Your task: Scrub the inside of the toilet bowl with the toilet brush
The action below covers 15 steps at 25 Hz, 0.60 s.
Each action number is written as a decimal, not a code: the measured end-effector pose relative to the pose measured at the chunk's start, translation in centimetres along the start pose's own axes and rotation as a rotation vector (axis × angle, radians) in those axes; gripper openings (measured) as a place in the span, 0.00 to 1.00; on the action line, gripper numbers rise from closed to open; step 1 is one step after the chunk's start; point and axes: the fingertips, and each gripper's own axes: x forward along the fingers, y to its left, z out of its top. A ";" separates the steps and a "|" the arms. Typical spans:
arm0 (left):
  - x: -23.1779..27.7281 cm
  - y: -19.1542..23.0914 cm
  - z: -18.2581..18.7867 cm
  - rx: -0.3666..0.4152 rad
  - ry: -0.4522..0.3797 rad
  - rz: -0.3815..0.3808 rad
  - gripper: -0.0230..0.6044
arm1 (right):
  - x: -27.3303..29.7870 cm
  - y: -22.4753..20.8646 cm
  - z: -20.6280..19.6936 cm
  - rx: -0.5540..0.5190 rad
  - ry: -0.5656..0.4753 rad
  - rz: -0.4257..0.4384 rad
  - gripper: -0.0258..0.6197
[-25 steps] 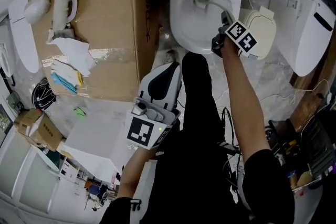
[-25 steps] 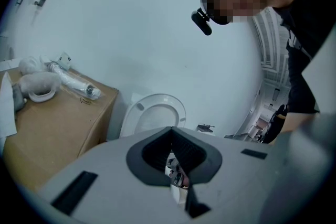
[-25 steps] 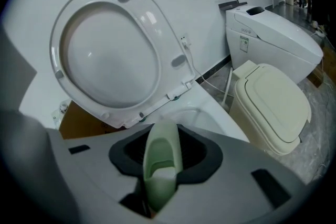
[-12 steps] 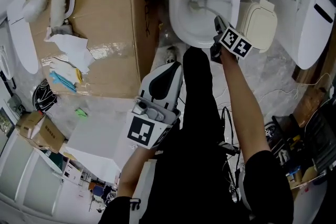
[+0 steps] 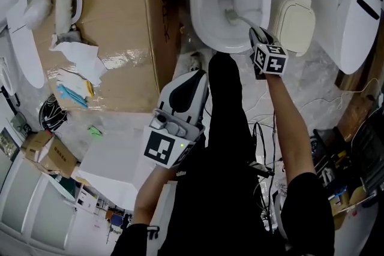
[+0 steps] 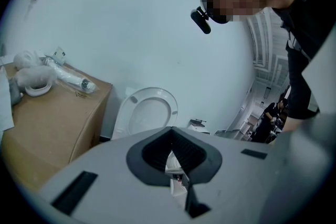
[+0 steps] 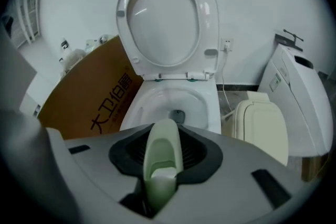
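The white toilet bowl (image 5: 207, 21) stands open at the top of the head view, its seat and lid (image 7: 165, 18) raised. The toilet brush's head (image 5: 231, 14) rests inside the bowl, just nearer than the drain hole. Its pale green handle (image 7: 163, 157) runs back over the rim into my right gripper (image 5: 255, 34), which is shut on it above the bowl's near right edge. My left gripper (image 5: 193, 77) hangs by the person's leg, well short of the bowl. Its jaws are together with nothing between them (image 6: 176, 168).
A large cardboard box (image 5: 114, 27) stands against the bowl's left side, with rags and wrapped parts on top. Right of the bowl are a cream lidded bin (image 5: 294, 24) and another white toilet unit (image 5: 345, 15). Cables lie on the floor at lower right.
The brush head has drawn back from the drain toward the near side of the bowl, and my right gripper has shifted slightly nearer and turned. The left gripper has stayed put.
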 end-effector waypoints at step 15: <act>3.2 1.9 1.8 -0.041 -0.021 0.057 0.05 | 4.1 0.3 9.1 -0.557 0.026 0.076 0.23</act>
